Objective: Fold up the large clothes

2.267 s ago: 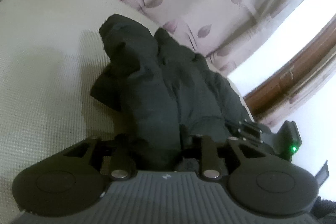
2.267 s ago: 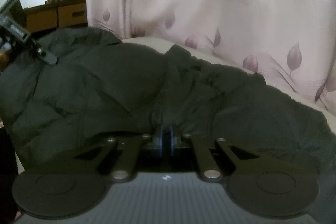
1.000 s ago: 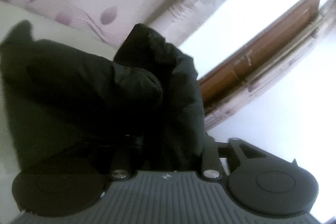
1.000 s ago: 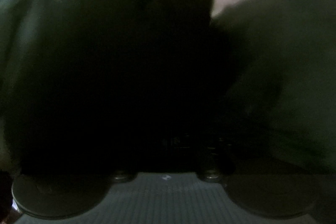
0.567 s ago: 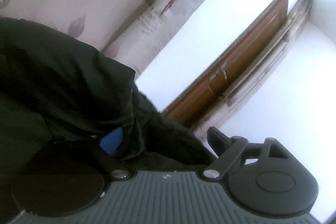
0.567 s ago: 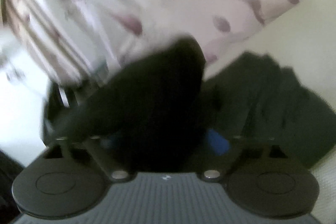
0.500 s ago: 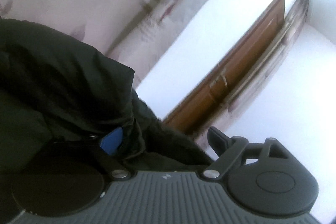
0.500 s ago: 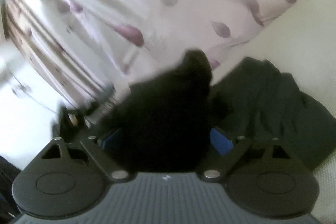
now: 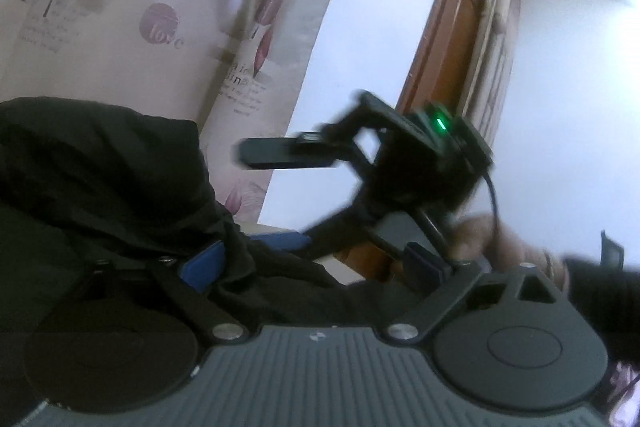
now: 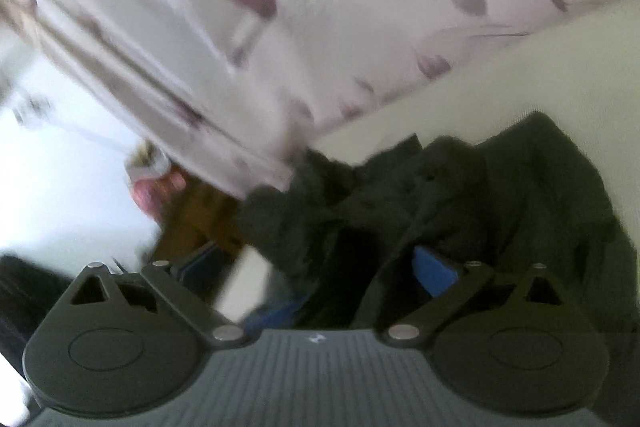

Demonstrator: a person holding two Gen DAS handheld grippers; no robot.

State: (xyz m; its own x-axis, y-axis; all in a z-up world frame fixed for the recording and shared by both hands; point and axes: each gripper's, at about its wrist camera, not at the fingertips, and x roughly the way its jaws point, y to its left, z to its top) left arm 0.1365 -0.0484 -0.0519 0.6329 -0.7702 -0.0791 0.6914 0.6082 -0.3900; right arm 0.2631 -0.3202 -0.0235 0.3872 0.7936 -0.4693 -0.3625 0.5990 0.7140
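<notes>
Dark padded coat (image 10: 500, 195) lies bunched on the pale bed cover (image 10: 560, 67), its heap filling the lower right of the right wrist view and reaching up toward the curtain (image 10: 320, 7) printed with purple leaves that hangs along the bed's far side. In the left wrist view the same coat (image 9: 100, 179) mounds up on the left, a fold of it draped over the near finger, with the leaf curtain (image 9: 140, 7) behind it and a brown wooden door frame (image 9: 448, 39) against a bright white wall to the right. Left gripper (image 9: 312, 263) has its jaws spread wide, having just been opening; coat fabric lies between them and against the blue pad (image 9: 202, 263) on the left finger, but the pads do not press on it. Right gripper (image 10: 316, 267) also stands wide open after just opening, with a dark fold of coat loose in the gap beside its blue pad (image 10: 436, 269) and no grip on it. Seen from the left wrist, the right gripper (image 9: 280, 195) hangs blurred just above the coat's edge, a small green light (image 9: 440, 125) glowing on its body, and part of a hand (image 9: 480, 239) shows behind it.
</notes>
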